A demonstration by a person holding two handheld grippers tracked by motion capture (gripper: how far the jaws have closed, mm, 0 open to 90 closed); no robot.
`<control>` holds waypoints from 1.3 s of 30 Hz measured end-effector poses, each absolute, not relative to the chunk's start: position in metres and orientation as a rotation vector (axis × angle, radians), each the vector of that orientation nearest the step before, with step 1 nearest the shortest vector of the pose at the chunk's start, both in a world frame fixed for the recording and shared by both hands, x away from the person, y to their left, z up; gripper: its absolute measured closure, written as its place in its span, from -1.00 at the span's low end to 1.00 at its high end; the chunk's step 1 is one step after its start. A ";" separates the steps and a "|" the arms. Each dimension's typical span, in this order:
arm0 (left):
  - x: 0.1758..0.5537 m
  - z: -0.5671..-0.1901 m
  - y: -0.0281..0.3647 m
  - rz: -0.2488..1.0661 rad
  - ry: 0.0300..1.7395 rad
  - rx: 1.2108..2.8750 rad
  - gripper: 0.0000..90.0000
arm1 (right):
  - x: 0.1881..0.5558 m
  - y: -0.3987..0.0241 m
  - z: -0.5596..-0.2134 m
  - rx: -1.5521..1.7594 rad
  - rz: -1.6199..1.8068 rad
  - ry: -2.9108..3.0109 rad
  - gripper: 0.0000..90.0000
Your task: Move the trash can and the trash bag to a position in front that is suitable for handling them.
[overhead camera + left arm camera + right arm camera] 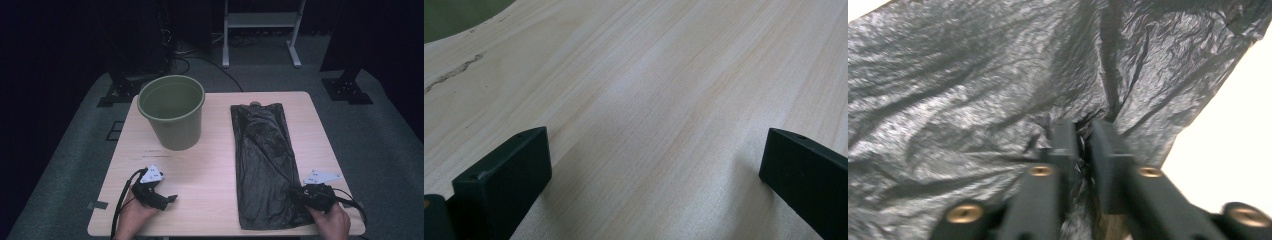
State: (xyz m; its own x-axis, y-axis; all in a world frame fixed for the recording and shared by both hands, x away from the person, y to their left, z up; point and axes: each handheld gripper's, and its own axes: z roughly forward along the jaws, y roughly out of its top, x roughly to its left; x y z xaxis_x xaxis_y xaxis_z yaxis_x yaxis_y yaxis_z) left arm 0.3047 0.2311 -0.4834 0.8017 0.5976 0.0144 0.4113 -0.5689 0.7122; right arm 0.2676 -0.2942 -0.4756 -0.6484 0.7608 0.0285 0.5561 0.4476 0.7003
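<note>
A black plastic bag [265, 165] lies flat along the right half of a pale wooden table [210, 170], running from the far edge at 12 o'clock down to the near edge at 6 o'clock. At the bag's near right corner, about 5 o'clock on the tabletop, the right gripper [300, 196] sits low in a person's right hand [332, 222]; in the right gripper view [1083, 132] its two black jaws stand almost together, with a fold of the crinkled film [973, 100] pinched between them and creases radiating from the pinch. At about 7 o'clock on the table, the left gripper [167, 200] rests in the left hand [132, 217], well apart from the bag. The left gripper view [654, 165] shows its jaws spread wide over bare wood grain [649, 75], nothing between them. An olive-green bucket [172, 111] stands upright at about 11 o'clock on the table, its mouth open to the camera, just beside the bag's far left edge but not touching it.
</note>
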 end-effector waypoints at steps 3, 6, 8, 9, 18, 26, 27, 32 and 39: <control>0.305 -0.483 0.231 0.329 0.740 2.255 -1.00 | 0.270 -0.294 -0.475 1.118 0.988 2.412 0.99; 0.305 -0.483 0.231 0.329 0.741 2.255 -1.00 | 0.276 -0.298 -0.473 1.130 0.937 2.397 0.99; 0.305 -0.483 0.231 0.329 0.740 2.255 -1.00 | 0.281 -0.303 -0.471 1.139 0.919 2.378 0.98; 0.305 -0.483 0.231 0.329 0.740 2.255 -1.00 | 0.283 -0.307 -0.470 1.149 0.918 2.363 0.98; 0.305 -0.483 0.231 0.329 0.741 2.255 -1.00 | 0.319 -0.353 -0.470 1.265 0.839 2.243 0.89; 0.305 -0.483 0.231 0.329 0.741 2.255 -1.00 | 0.307 -0.342 -0.459 1.243 0.883 2.173 -0.12; 0.305 -0.483 0.231 0.329 0.741 2.255 -1.00 | 0.304 -0.339 -0.457 1.226 0.912 2.164 -0.20; 0.305 -0.483 0.231 0.329 0.741 2.255 -1.00 | 0.296 -0.316 -0.451 1.145 1.034 2.162 -0.73; 0.305 -0.483 0.231 0.334 0.751 2.252 -1.00 | 0.306 -0.302 -0.463 1.105 1.085 2.218 -0.76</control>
State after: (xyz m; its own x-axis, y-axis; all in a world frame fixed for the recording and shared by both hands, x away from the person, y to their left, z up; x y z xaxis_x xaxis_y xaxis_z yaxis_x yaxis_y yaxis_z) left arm 0.3052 0.2305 -0.4835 0.7961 0.6050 0.0146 0.4165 -0.5652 0.7121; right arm 0.3057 -0.3019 -0.4634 -0.5879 0.8082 -0.0341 0.4689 0.3748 0.7998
